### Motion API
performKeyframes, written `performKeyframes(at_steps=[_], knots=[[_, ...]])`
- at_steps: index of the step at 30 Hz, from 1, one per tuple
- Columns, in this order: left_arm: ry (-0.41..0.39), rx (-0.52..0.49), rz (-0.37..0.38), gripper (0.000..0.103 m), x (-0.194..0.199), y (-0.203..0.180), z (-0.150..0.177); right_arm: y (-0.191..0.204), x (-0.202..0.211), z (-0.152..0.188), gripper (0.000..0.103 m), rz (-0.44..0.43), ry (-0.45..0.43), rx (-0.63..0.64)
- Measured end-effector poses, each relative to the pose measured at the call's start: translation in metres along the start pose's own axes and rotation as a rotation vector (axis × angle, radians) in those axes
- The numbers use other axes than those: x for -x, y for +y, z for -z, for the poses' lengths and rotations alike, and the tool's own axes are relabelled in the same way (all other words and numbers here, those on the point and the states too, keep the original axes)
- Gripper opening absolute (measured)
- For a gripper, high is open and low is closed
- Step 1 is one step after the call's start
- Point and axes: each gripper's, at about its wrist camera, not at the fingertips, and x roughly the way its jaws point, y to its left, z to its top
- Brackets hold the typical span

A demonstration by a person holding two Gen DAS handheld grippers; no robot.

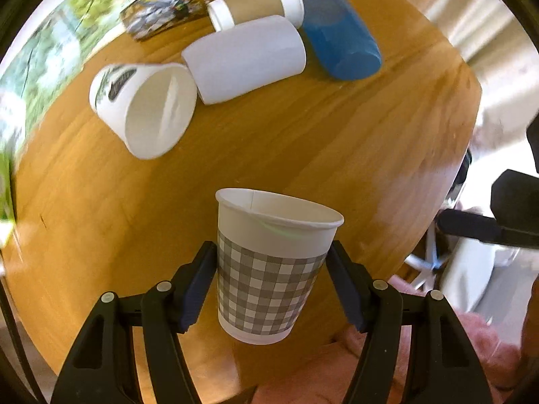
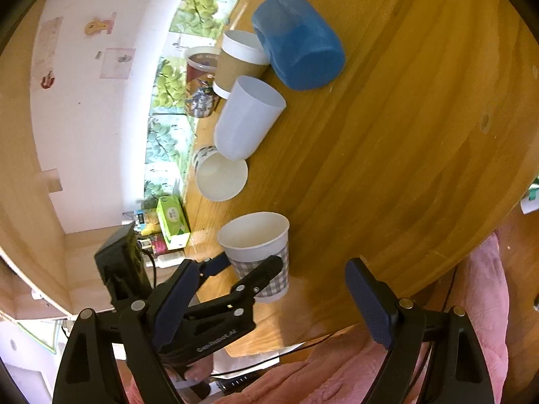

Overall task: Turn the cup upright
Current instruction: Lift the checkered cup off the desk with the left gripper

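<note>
A paper cup with a grey checked band [image 1: 269, 262] stands mouth-up between the fingers of my left gripper [image 1: 271, 282], which is shut on its sides near the table's near edge. The same cup [image 2: 257, 245] shows in the right wrist view, with the left gripper's fingers [image 2: 266, 269] on it. My right gripper [image 2: 269, 306] is open and empty, hovering near the table edge to the right of the cup.
Several cups lie on their sides on the round wooden table [image 1: 337, 134]: a white printed paper cup [image 1: 145, 107], a white plastic cup [image 1: 246, 57], a brown-sleeved cup [image 1: 259, 1] and a blue cup [image 1: 340, 33]. A green box [image 2: 171, 222] sits by the wall.
</note>
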Motion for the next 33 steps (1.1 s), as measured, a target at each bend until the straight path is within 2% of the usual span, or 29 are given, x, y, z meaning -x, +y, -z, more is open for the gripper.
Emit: performKeyframes(at_steps=[8,9,11,24,33], knots=[[-0.053,0.178,0.087,0.07,-0.003,-0.027,0.012,-0.005,0.025,-0.006,0.089,0.043,0.018,0.055],[-0.054,0.199,0.104,0.07,-0.001,-0.03,0.002,-0.006,0.027,-0.007,0.089,0.05,0.023,0.06],[-0.065,0.249,0.138,0.07,-0.004,-0.033,0.004,-0.007,0.031,-0.01,0.089,0.065,0.032,0.077],[-0.112,0.477,0.285,0.07,-0.018,-0.055,0.009,-0.012,0.053,-0.028,0.089,0.174,0.106,0.192],[-0.149,0.601,0.318,0.07,-0.029,-0.053,0.014,-0.009,0.049,-0.04,0.089,0.231,0.193,0.277]])
